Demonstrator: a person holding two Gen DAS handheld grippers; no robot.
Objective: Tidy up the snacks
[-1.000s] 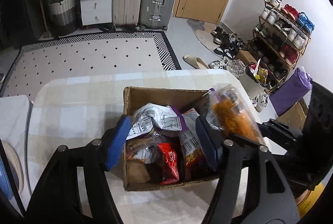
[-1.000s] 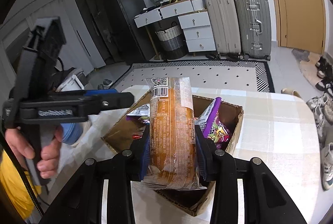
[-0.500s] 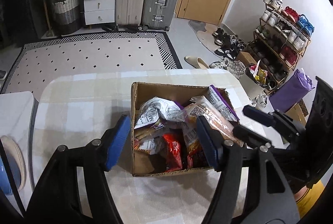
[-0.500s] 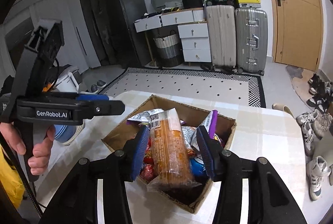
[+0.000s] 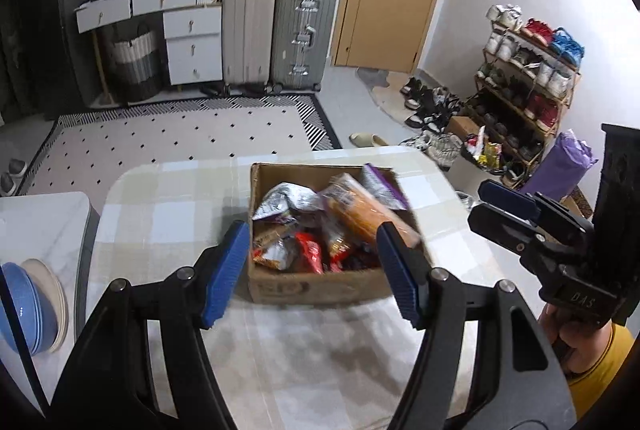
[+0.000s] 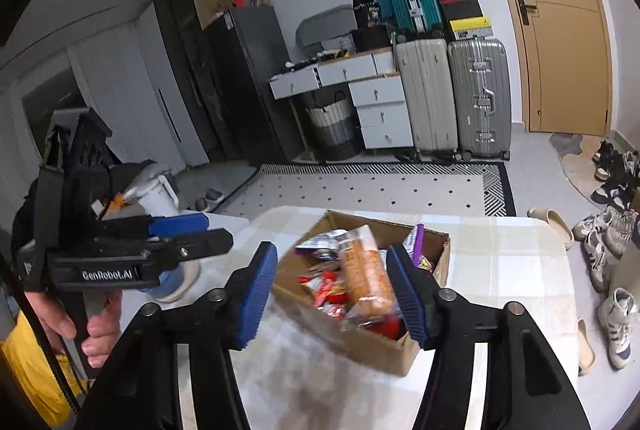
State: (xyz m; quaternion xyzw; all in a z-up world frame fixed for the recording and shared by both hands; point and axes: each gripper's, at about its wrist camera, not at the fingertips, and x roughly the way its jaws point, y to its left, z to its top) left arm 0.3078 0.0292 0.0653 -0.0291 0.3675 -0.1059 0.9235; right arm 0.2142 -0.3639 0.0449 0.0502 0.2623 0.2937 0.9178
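A cardboard box full of snack packets stands on the checked table; it also shows in the right wrist view. A long orange snack pack lies on top of the other packets, seen too in the right wrist view. My left gripper is open and empty, held back above the box's near side. My right gripper is open and empty, drawn back above the box. The right gripper shows at the right of the left wrist view, and the left gripper at the left of the right wrist view.
Stacked blue and beige bowls sit on a white side table at the left. Suitcases, a drawer unit and a shoe rack stand beyond the table. A patterned rug covers the floor.
My right gripper opened and let the orange snack pack go into the box, then pulled back. Both grippers have moved away from the box and up.
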